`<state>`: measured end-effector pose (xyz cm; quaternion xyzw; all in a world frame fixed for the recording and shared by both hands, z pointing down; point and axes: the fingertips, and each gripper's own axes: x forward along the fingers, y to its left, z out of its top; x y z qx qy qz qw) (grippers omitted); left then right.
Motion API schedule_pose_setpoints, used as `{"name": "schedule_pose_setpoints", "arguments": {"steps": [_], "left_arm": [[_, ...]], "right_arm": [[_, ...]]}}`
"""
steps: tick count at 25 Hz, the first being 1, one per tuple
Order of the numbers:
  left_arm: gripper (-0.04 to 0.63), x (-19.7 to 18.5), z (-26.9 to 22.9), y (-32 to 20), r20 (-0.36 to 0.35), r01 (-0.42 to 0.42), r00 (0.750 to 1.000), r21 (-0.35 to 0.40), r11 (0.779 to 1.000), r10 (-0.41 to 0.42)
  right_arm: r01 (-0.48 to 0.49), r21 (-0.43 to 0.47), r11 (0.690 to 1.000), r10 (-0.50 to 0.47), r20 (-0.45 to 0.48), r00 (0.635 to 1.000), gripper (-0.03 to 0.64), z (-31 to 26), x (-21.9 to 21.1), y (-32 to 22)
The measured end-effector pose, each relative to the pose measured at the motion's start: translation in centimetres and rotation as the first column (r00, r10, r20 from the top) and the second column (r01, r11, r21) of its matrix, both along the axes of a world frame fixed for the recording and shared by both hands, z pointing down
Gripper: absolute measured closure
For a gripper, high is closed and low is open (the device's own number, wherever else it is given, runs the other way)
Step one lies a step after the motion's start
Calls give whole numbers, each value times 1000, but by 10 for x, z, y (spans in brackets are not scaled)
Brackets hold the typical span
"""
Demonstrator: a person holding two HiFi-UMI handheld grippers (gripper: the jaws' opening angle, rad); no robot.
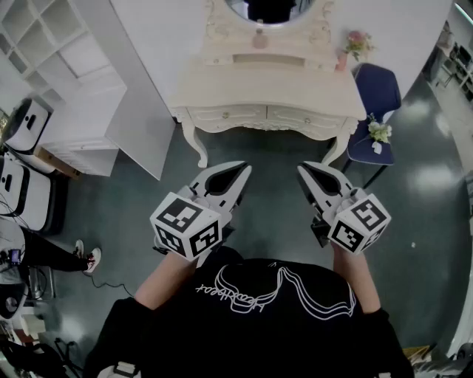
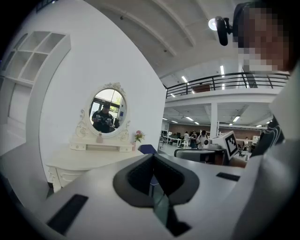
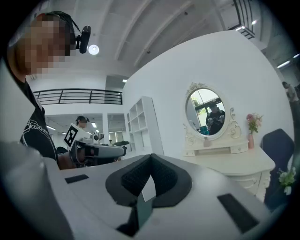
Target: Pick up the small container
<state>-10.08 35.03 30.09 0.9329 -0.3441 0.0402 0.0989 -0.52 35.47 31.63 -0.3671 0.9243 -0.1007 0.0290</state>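
- The cream dressing table (image 1: 270, 92), carved and on curved legs, fills the upper centre of your head view. Its oval mirror (image 1: 270, 9) sits at the top edge.
- A white cubby shelf unit (image 1: 59, 66) stands at upper left, and a blue chair (image 1: 377, 92) at the table's right end.
- Your left gripper (image 1: 244, 167) and right gripper (image 1: 301, 169) sit mid-frame, well apart from the table. Both have their jaws pressed together on nothing.
- A pink vase of flowers (image 1: 344, 59) stands at the table's right rear.
- The small container (image 1: 259, 39), pinkish, stands on the ledge under the mirror. You can't tell its contents.
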Motion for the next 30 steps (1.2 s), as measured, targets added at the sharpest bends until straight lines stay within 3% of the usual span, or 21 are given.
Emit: {"name": "schedule_pose_setpoints", "arguments": {"steps": [19, 30], "left_arm": [[594, 31, -8, 5, 20, -34, 999, 24, 999, 33], [594, 43, 13, -56, -7, -70, 998, -20, 997, 70]], "right_arm": [[-4, 6, 1000, 4, 31, 1000, 614, -9, 22, 0], [-47, -39, 998, 48, 36, 998, 615, 11, 38, -58]]}}
